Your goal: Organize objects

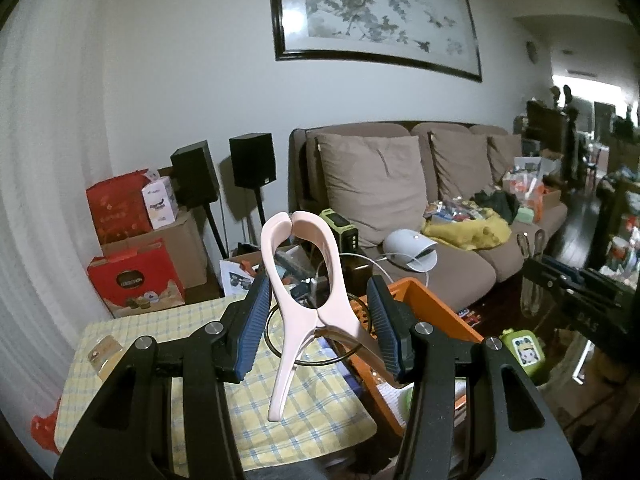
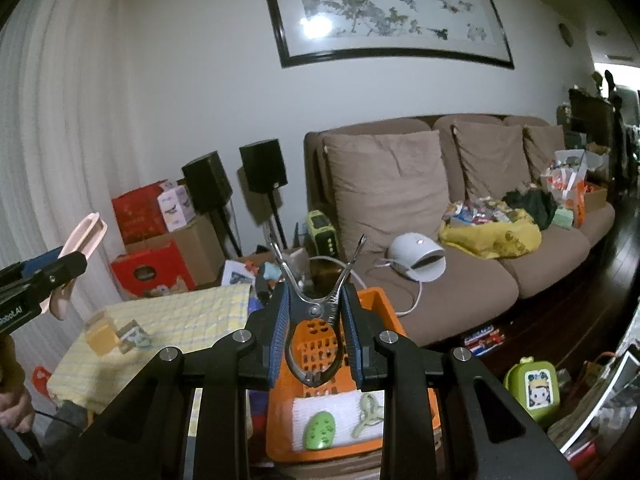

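Note:
My left gripper (image 1: pixel 320 286) is shut on a large pale pink clothes clip (image 1: pixel 298 280). The clip stands upright, with its loop end above the blue pads and one handle hanging down. In the right wrist view that clip (image 2: pixel 86 236) shows at the far left. My right gripper (image 2: pixel 318 292) is shut on a metal clip (image 2: pixel 316 308) whose two prongs point up. An orange basket (image 2: pixel 376 304) lies right under it and holds a white towel (image 2: pixel 336 408), a green oval item (image 2: pixel 318 430) and a light green clip (image 2: pixel 368 412). The basket (image 1: pixel 424 300) sits to the right of my left gripper.
A table with a yellow checked cloth (image 1: pixel 320 400) lies below the left gripper, with small blocks (image 2: pixel 100 334) near its left edge. Behind stand red boxes (image 1: pixel 136 276), two black speakers (image 1: pixel 252 160) and a cluttered brown sofa (image 2: pixel 460 280). A green toy (image 2: pixel 534 388) sits on the floor.

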The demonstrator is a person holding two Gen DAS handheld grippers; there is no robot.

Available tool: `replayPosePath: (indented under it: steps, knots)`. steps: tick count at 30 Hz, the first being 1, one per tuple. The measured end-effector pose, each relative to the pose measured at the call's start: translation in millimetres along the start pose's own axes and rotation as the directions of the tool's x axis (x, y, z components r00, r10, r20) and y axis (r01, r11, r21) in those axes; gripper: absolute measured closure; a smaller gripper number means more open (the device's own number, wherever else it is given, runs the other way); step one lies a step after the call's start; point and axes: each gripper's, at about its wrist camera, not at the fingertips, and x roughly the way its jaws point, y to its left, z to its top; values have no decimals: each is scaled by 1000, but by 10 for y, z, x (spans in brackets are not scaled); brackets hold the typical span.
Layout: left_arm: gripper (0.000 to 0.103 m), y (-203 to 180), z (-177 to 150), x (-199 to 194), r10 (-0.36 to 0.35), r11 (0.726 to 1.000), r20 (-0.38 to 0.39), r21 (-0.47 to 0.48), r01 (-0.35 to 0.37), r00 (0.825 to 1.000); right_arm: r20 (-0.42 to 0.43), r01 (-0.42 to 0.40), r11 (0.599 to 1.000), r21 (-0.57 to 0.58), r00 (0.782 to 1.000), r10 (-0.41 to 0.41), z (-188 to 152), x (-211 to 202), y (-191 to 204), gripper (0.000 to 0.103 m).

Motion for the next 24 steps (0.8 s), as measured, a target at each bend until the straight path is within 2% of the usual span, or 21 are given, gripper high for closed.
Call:
replayPosePath:
  steps: [9, 24]
  knots:
    - [56, -138, -8, 27, -26, 1000, 11, 16, 26, 1000, 15, 30, 999, -18, 999, -29, 11, -31, -33, 78]
    - [57, -352, -76, 235, -63, 997, -38, 53, 65, 997, 18, 55, 998, -9, 998, -54, 38, -9, -98, 78]
